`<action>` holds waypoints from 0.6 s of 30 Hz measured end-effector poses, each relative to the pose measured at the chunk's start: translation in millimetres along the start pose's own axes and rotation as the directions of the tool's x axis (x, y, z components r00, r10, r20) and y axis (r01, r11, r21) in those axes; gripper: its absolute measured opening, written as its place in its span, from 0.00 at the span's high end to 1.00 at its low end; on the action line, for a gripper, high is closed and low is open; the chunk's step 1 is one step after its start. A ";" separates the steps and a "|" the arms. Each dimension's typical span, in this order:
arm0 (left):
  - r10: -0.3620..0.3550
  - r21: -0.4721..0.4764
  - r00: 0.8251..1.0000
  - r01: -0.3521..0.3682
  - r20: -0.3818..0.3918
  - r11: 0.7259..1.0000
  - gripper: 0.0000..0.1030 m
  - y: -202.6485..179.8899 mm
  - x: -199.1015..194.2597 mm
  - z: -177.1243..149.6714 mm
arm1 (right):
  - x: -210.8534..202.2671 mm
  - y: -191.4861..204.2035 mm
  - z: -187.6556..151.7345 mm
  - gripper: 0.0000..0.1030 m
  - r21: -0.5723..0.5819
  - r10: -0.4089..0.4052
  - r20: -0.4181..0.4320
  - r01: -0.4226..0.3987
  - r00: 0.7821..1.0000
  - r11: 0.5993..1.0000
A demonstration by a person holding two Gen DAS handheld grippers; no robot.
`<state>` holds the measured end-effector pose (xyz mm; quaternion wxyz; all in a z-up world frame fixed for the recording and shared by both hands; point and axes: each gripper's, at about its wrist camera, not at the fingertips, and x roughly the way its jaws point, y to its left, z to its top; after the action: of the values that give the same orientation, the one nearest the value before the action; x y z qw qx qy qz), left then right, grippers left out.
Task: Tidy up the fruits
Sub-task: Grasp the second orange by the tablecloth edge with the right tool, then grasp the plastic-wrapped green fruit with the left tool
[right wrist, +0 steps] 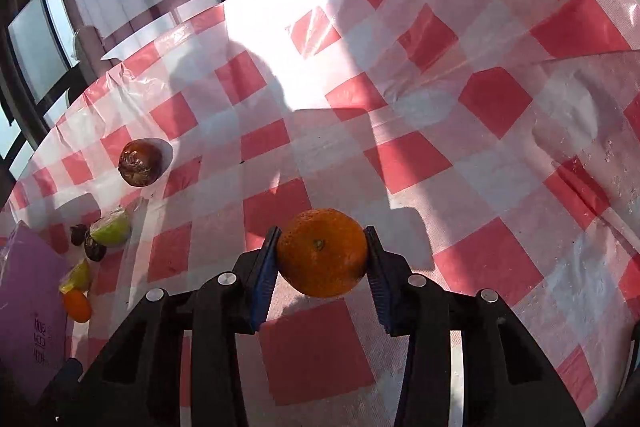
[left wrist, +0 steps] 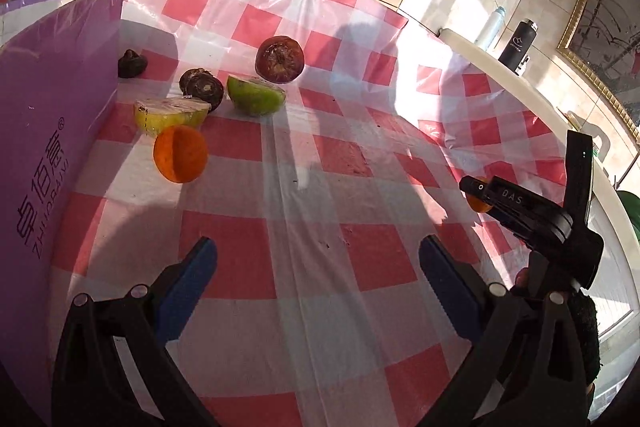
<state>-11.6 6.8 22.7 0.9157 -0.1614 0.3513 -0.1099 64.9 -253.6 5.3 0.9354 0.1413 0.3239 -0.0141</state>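
Right gripper (right wrist: 322,255) sits low and centre in the right wrist view, its two blue pads clamped on either side of a whole orange (right wrist: 322,253), which hangs above the red-and-white checked tablecloth (right wrist: 440,99). In the left wrist view the same gripper appears at the right edge as a black body with only a sliver of the orange showing at its tip.

Left gripper (left wrist: 318,259) fills the bottom of its own frame with its blue fingers (left wrist: 192,283) spread wide apart and nothing between them, only cloth beneath.

Further out, toward the upper left of the left wrist view, the other fruits lie in a loose cluster: an orange half (left wrist: 181,154) nearest, a yellow half wrapped in film (left wrist: 170,115) just beyond and touching it, a green half (left wrist: 256,95) to the right, and a dark round fruit (left wrist: 202,87) between those two. A small dark fruit (left wrist: 132,63) sits apart at the far left, and a reddish-brown wrinkled fruit (left wrist: 280,59) lies beyond the green half.

A purple box (left wrist: 48,131) with printed lettering stands along the left edge, just beside the cluster. Two bottles (left wrist: 520,43) stand on a white ledge at the upper right.
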 end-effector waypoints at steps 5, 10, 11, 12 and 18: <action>0.007 -0.008 1.000 -0.007 -0.007 1.000 0.02 0.8 0.9 1.1 | 6.3 19.8 4.9 0.60 0.030 0.098 0.003 -0.098 0.995 0.995; 0.071 0.023 0.996 -0.070 -0.054 0.997 0.02 -1.8 31.7 26.2 | 4.7 3.8 4.9 0.60 0.108 0.180 0.016 -0.181 0.983 0.978; 0.087 0.020 0.993 -0.086 -0.073 0.996 0.02 -1.9 44.6 35.3 | 4.3 5.9 4.9 0.60 0.100 0.186 0.017 -0.187 0.982 0.977; 0.097 0.021 0.991 -0.095 -0.096 0.995 0.02 -1.6 58.9 44.4 | 4.7 7.1 4.6 0.60 0.094 0.189 0.014 -0.189 0.982 0.977; 0.321 0.075 0.934 -0.313 -0.157 0.947 0.13 -11.1 131.1 96.0 | 7.7 6.4 4.9 0.59 0.101 0.200 0.008 -0.200 0.980 0.975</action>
<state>148.1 -23.8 14.4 0.8924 -0.0703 0.4454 0.0175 74.7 -248.3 5.9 0.9233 0.2202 0.3082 0.0638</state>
